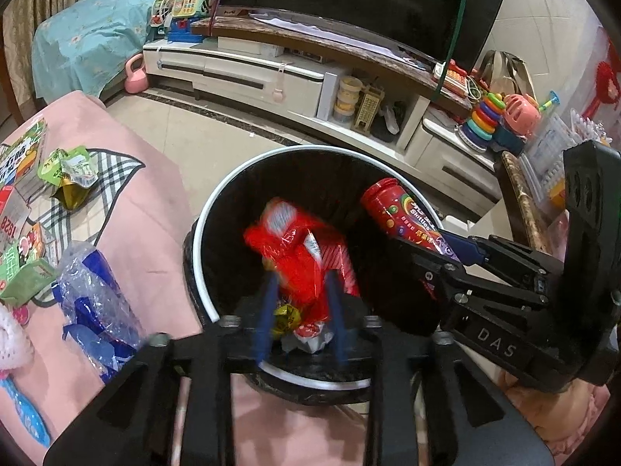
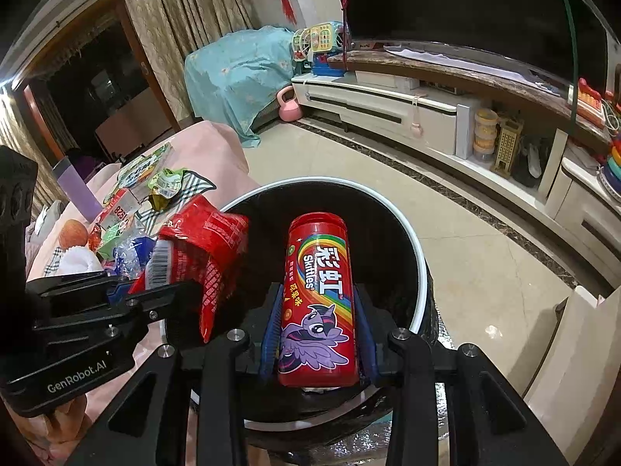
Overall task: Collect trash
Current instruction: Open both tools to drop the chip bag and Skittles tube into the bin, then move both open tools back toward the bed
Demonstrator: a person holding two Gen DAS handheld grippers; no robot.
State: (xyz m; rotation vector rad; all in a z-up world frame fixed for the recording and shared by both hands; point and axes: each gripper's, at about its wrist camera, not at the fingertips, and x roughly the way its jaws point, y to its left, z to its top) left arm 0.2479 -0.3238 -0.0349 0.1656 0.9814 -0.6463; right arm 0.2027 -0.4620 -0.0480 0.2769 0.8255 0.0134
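A black bin with a white rim (image 1: 202, 225) (image 2: 417, 256) stands beside a pink-covered table. My left gripper (image 1: 302, 277) hangs over the bin's mouth with its blue fingers apart. A crumpled red snack wrapper (image 1: 295, 248) (image 2: 209, 248) is between and beyond them, blurred and loose. My right gripper (image 2: 318, 291) is shut on a red Skittles tube (image 2: 318, 283) (image 1: 399, 213), held tilted above the bin's right half. Crumpled wrappers (image 1: 287, 316) lie at the bin's bottom. Each gripper shows at the edge of the other's view.
The pink table (image 1: 147, 233) at the left carries a green wrapper (image 1: 68, 171), a clear blue plastic pack (image 1: 93, 303), printed boxes and an apple (image 2: 71, 233). A white TV cabinet (image 1: 271, 77) with toys curves behind. Tiled floor (image 2: 446, 194) lies between.
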